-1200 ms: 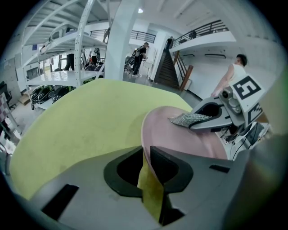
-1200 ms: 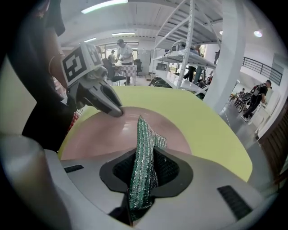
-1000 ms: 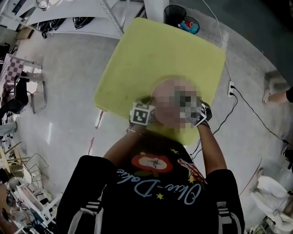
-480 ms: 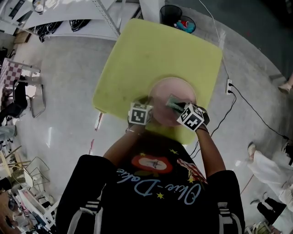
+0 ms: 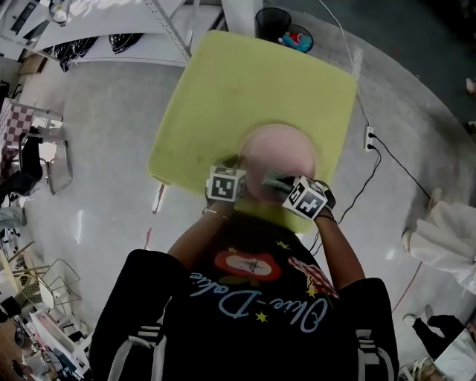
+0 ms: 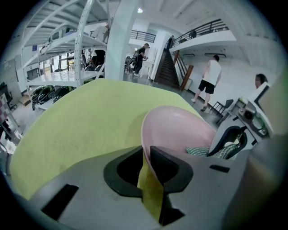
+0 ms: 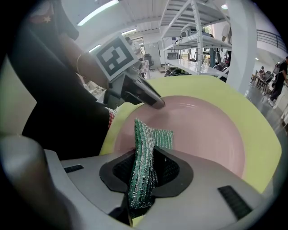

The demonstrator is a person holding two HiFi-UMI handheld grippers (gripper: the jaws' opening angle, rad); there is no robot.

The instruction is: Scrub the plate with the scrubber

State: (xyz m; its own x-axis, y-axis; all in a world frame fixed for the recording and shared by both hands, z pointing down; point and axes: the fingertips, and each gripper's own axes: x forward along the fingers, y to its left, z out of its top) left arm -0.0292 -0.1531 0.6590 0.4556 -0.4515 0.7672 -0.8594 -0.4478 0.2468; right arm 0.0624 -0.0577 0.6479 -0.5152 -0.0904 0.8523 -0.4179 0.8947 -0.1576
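A pink plate (image 5: pixel 279 149) lies near the front edge of the yellow-green table (image 5: pixel 245 82). My left gripper (image 6: pixel 146 168) is shut on the plate's (image 6: pixel 180 130) left rim, which runs between the pads. My right gripper (image 7: pixel 143 179) is shut on a green striped scrubber (image 7: pixel 143 155), whose free end lies on the plate's (image 7: pixel 202 130) near inner surface. In the head view the scrubber (image 5: pixel 274 180) reaches onto the plate's front part from the right gripper (image 5: pixel 286 190), with the left gripper (image 5: pixel 236 178) at the plate's left front rim.
A white metal rack (image 5: pixel 111 22) stands beyond the table at left. A black bin (image 5: pixel 271 21) sits at the table's far edge. A power strip and cable (image 5: pixel 368 138) lie on the floor to the right. Clutter lines the left floor edge.
The right gripper has drawn the scrubber across the plate toward its front left. The left gripper and the plate have kept still.
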